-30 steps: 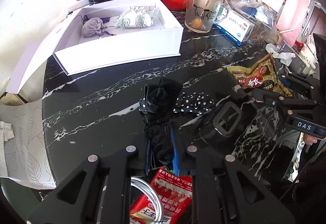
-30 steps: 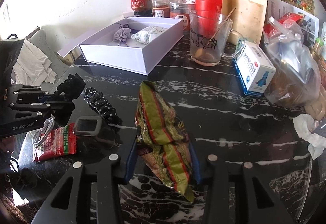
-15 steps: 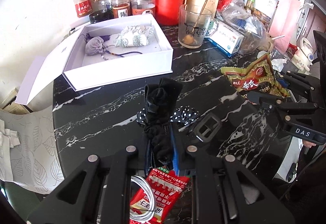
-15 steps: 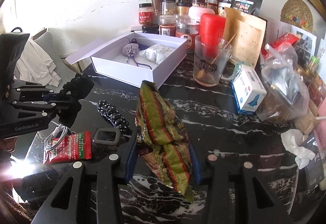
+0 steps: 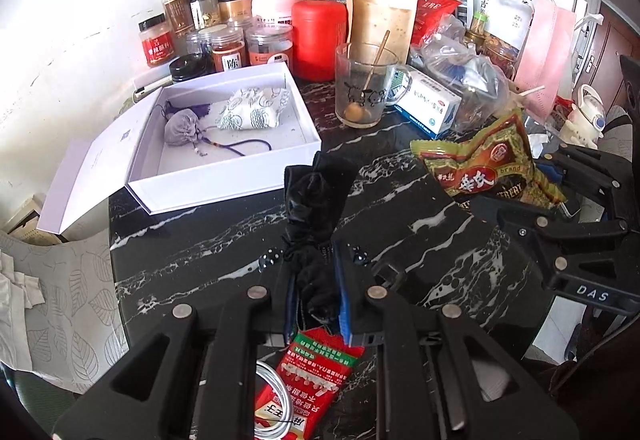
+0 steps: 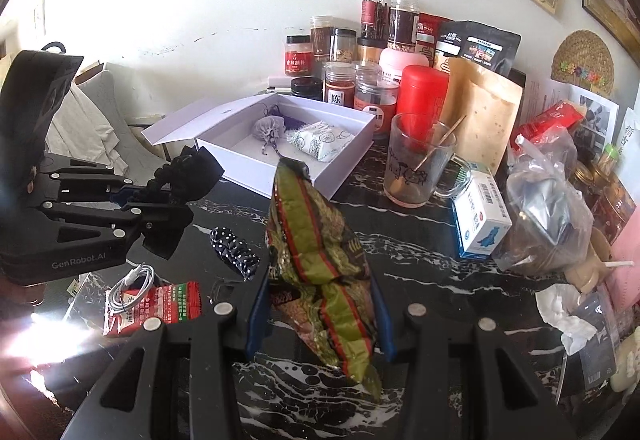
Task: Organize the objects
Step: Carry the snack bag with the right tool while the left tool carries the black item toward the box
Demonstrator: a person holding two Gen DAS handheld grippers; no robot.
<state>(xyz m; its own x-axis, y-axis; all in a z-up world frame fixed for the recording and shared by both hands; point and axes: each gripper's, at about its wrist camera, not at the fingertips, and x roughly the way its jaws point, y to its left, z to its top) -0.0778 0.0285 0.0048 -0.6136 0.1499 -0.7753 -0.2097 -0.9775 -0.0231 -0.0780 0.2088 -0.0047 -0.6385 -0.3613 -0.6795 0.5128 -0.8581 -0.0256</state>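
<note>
My left gripper (image 5: 316,300) is shut on a black drawstring pouch (image 5: 316,208) and holds it above the black marble table (image 5: 200,248); it also shows in the right wrist view (image 6: 160,200). My right gripper (image 6: 320,304) is shut on a green and red snack bag (image 6: 320,248), lifted off the table, also seen at the right of the left wrist view (image 5: 484,164). An open white box (image 5: 224,144) with a grey pouch (image 5: 180,128) and a patterned pouch (image 5: 252,108) stands behind.
A black polka-dot hair clip (image 6: 234,252), a red packet (image 6: 160,304) and a white cable (image 6: 128,288) lie on the table. A glass mug (image 6: 416,164), a medicine box (image 6: 480,216), jars (image 5: 228,36) and bags crowd the back and right.
Both grippers have risen with their loads; the table and the box look farther away. The polka-dot clip and the buckle stayed on the table.
</note>
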